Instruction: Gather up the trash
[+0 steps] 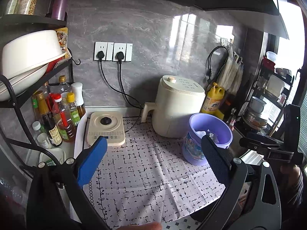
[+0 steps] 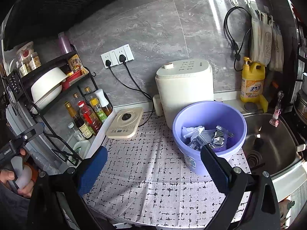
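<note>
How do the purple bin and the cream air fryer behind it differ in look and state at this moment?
The purple bin is open-topped and holds crumpled paper and foil wrappers; the cream air fryer is closed, with a knob on top. The bin is shorter and stands nearer the cameras; the fryer is taller, by the wall. Both stand upright on the patterned cloth.

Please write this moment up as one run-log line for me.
left gripper: open, empty | right gripper: open, empty | purple bin: upright on patterned cloth, holds crumpled tissue and foil wrapper
</note>
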A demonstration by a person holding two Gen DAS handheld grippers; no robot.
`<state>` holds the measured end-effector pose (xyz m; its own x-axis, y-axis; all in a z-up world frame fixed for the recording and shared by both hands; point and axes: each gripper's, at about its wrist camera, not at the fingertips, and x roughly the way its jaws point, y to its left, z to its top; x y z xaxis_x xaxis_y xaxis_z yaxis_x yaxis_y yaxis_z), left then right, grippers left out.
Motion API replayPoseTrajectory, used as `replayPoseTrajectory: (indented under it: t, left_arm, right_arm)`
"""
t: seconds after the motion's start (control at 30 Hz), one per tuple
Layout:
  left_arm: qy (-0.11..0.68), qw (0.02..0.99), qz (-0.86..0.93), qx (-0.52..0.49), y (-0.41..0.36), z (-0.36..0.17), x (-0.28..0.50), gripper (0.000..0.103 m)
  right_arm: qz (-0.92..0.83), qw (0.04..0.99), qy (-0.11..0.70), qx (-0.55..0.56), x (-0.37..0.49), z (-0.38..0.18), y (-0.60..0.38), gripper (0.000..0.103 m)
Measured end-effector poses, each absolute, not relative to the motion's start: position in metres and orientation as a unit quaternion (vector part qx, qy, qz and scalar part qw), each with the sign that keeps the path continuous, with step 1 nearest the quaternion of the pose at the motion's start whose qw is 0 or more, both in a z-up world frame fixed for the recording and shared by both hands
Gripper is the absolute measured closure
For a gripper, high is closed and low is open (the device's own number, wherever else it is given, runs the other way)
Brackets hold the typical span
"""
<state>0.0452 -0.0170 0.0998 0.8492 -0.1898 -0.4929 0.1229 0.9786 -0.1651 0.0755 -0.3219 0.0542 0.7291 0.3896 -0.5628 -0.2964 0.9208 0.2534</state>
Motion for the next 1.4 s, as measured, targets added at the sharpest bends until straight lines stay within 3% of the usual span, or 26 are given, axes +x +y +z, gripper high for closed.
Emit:
replayPoseTrajectory:
  t: [1.4]
  left_arm:
    - [0.268, 0.958, -0.066, -0.074, -0.011, 0.089, 0.036, 0.006]
  right_arm:
    - [0.189, 0.925, 0.325, 0.060, 0.078, 0.046, -0.308, 0.008]
